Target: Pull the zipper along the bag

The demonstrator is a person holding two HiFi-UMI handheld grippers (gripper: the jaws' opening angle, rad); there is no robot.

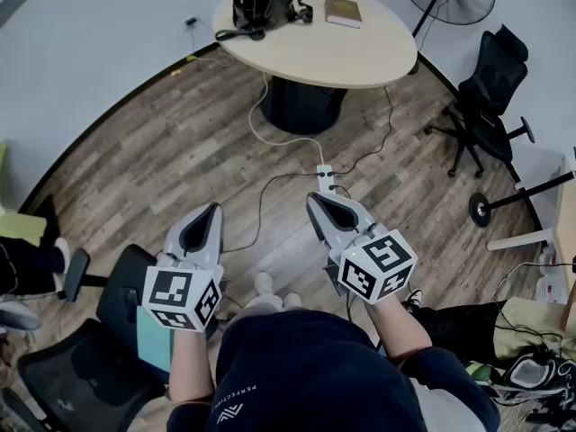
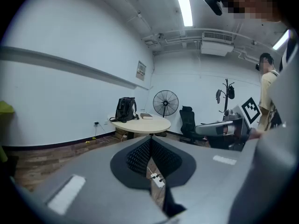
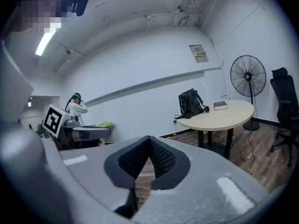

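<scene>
the only print i can half read is pale lettering on the dark shirt [image 1: 270, 394] at the bottom of the head view, seemingly "perfection"; i would not swear to it. the wall notice [image 3: 200, 53] is too small to read in either gripper view. each tool's cube carries black-and-white square markers and no words.

the left tool [image 1: 214, 208] has its jaws together with nothing between them. the right tool [image 1: 315, 198] is the same, pads meeting on nothing. both are held out over the wooden floor, tipped slightly down.

the bag [image 1: 261, 3], black, sits at the far left of the round table [image 1: 360, 57], well apart from both tools. its zipper is too small to make out. a book [image 1: 343, 11] lies near it.

only the head view shows the white power strip [image 1: 325, 177] on the floor. the left gripper view alone shows a coat stand [image 2: 226, 94]. the right gripper view alone shows a person [image 3: 75, 107] by the wall, hand raised to the head.
</scene>
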